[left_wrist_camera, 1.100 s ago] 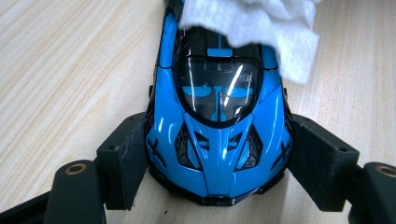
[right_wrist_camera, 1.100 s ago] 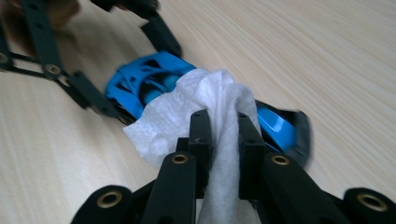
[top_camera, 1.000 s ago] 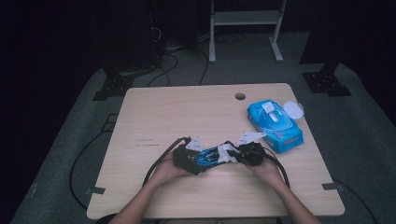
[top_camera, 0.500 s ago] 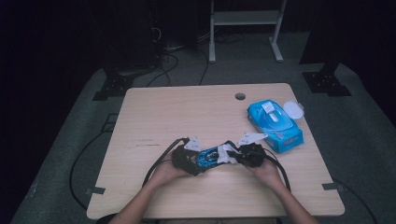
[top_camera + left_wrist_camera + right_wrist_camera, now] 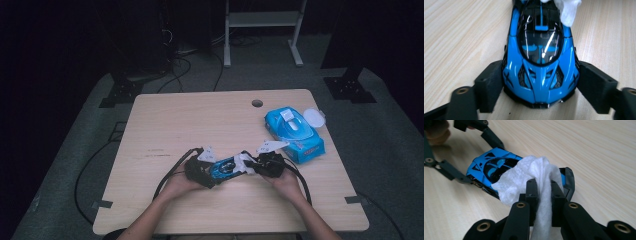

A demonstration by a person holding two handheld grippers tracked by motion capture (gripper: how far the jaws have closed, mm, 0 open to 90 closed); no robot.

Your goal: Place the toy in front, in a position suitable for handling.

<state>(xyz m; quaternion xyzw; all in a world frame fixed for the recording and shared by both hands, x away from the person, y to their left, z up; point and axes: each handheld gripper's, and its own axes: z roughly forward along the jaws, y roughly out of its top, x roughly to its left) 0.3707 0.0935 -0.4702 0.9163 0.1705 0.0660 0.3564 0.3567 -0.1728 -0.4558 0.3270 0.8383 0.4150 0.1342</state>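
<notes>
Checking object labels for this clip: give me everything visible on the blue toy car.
The blue toy car is a glossy sports-car model, plastic by its look, with a dark tinted canopy, black vents and a black rear wing. It sits upright on the wooden table near the front edge. The left hand-held gripper brackets its nose, pads at the flanks; contact can't be confirmed. The right hand-held gripper, shut on a white wipe, lays it over the car's rear.
</notes>
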